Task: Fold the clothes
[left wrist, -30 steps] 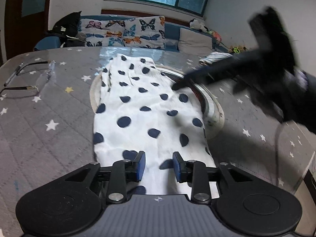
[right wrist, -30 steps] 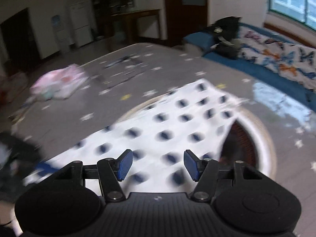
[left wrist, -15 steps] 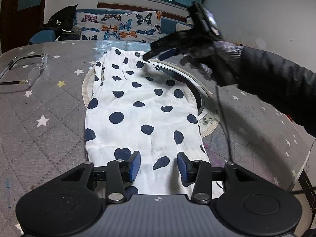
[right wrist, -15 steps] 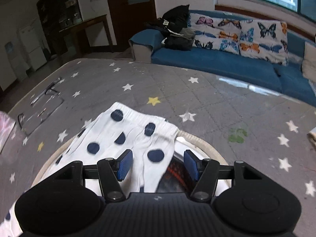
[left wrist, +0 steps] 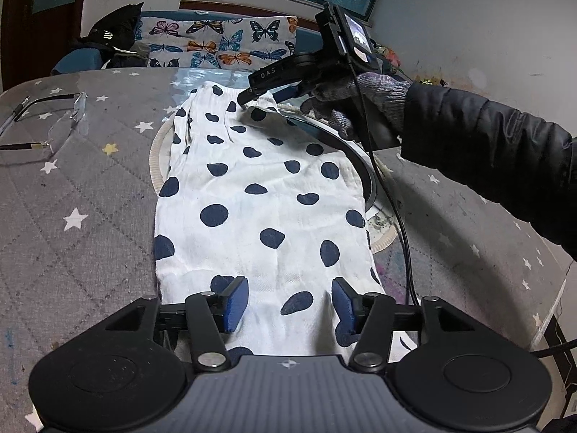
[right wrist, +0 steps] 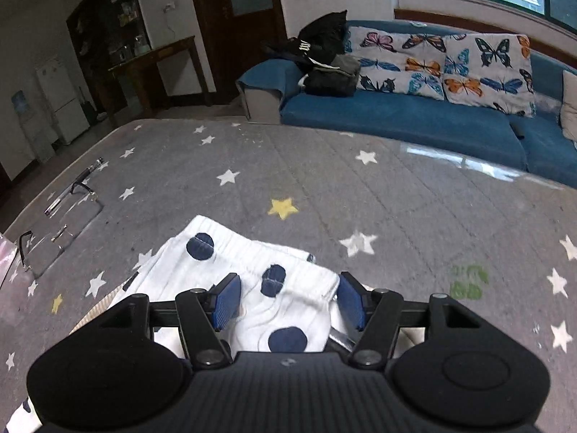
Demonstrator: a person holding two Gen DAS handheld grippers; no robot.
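Note:
A white garment with navy polka dots lies flat and lengthwise on the grey star-print table. My left gripper sits over its near hem. Its jaws are opening, and the cloth lies between the blue pads without being pressed. At the far end, a gloved hand holds my right gripper down at the elastic waistband. In the right wrist view the right gripper straddles the waistband's right corner. Its jaws are opening slightly and the pads stand clear of the fabric.
A round turntable rim shows under the garment's right side. Clear-framed glasses lie on the table to the left. A black cable trails from the right gripper across the table. A blue sofa with butterfly cushions stands beyond the table.
The right gripper swept across the garment to its far waistband and came down there. The left gripper stayed at the near hem while its jaws spread wider.

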